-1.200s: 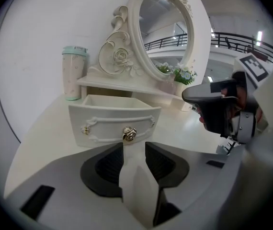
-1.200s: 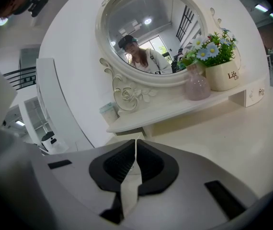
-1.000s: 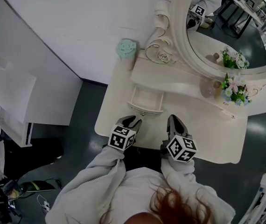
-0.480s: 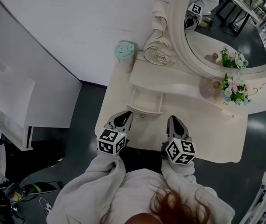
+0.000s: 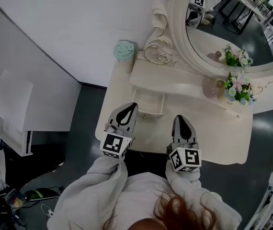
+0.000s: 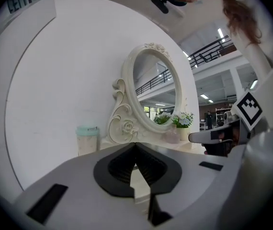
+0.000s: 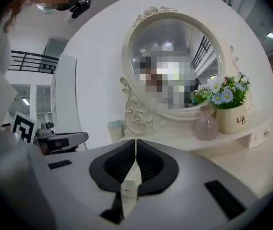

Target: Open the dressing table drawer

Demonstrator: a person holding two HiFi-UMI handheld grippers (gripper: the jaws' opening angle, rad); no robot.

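The cream dressing table (image 5: 208,133) has its small left drawer (image 5: 151,101) pulled out from under the shelf, its knob (image 5: 146,116) facing me. My left gripper (image 5: 131,105) hangs above the table's front left, tips by the drawer's left corner, jaws shut and empty. In the left gripper view the left gripper (image 6: 135,144) points level at the oval mirror (image 6: 155,97). My right gripper (image 5: 182,118) floats over the tabletop right of the drawer, also shut on nothing. In the right gripper view, the right gripper (image 7: 135,141) shows closed tips.
A mint-lidded jar (image 5: 123,50) stands at the table's back left. A pink vase (image 5: 212,86) and a flower pot (image 5: 237,87) sit on the shelf under the mirror (image 5: 222,28). A white cabinet (image 5: 12,99) stands to the left on dark floor.
The left gripper's jaws went from open to shut and it rose away from the drawer front. The right gripper lifted a little. The drawer stays pulled out.
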